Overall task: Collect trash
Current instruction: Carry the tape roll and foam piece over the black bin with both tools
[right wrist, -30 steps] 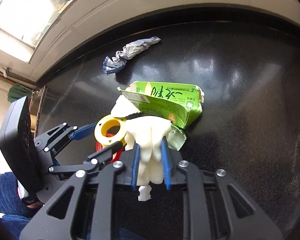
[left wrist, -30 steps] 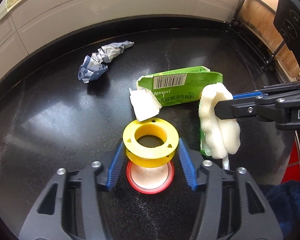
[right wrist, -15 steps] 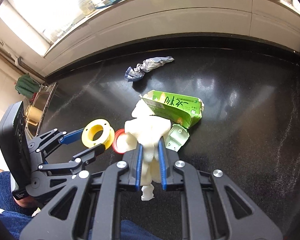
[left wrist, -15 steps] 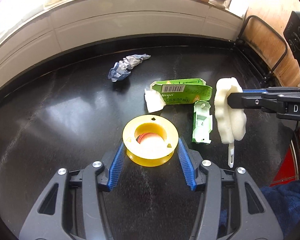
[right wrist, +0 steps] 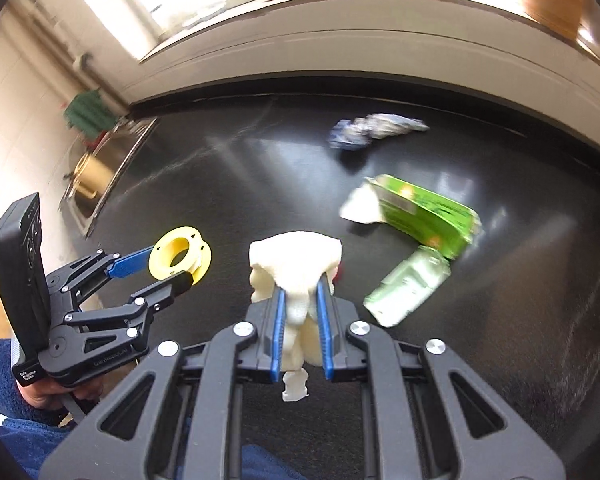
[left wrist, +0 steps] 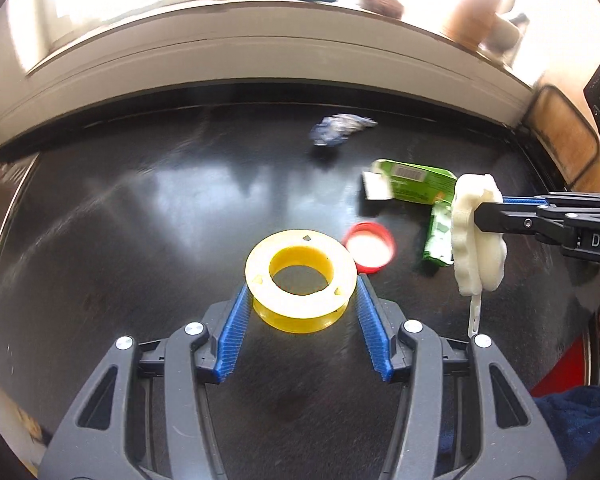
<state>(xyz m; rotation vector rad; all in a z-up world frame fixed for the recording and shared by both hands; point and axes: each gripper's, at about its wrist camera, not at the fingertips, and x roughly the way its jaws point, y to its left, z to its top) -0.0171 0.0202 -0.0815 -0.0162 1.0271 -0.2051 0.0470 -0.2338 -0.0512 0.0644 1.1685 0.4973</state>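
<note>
1. The left tongs (left wrist: 300, 300) grip a yellow plastic spool (left wrist: 300, 276), a hollow ring with flat flanges, between ribbed blue pads (left wrist: 230, 338) and hold it above the glossy black bench (left wrist: 140, 240). The right wrist view shows the same spool side-on, with its two flanges apart.
2. A round red-rimmed lid (left wrist: 369, 246) with a pale centre lies flat on the bench just right of the spool. In the right wrist view only a red sliver of it shows behind the foam.
3. A crumpled blue-and-white wrapper (left wrist: 340, 130) lies far back near the bench's rear edge.
4. A torn green carton (left wrist: 414, 182) lies on its side, with a white paper scrap (left wrist: 376, 190) at its open left end. What it contains cannot be told.
5. A pale green moulded plastic piece (right wrist: 408, 290) lies touching the carton's near right corner; the right wrist view shows its ribbed hollow.
6. The right tongs (right wrist: 300, 320) are narrowed onto a lumpy cream foam wad (right wrist: 296, 260), which bulges past the pads. A thin white plastic tab (right wrist: 295, 386) hangs beneath it.
</note>
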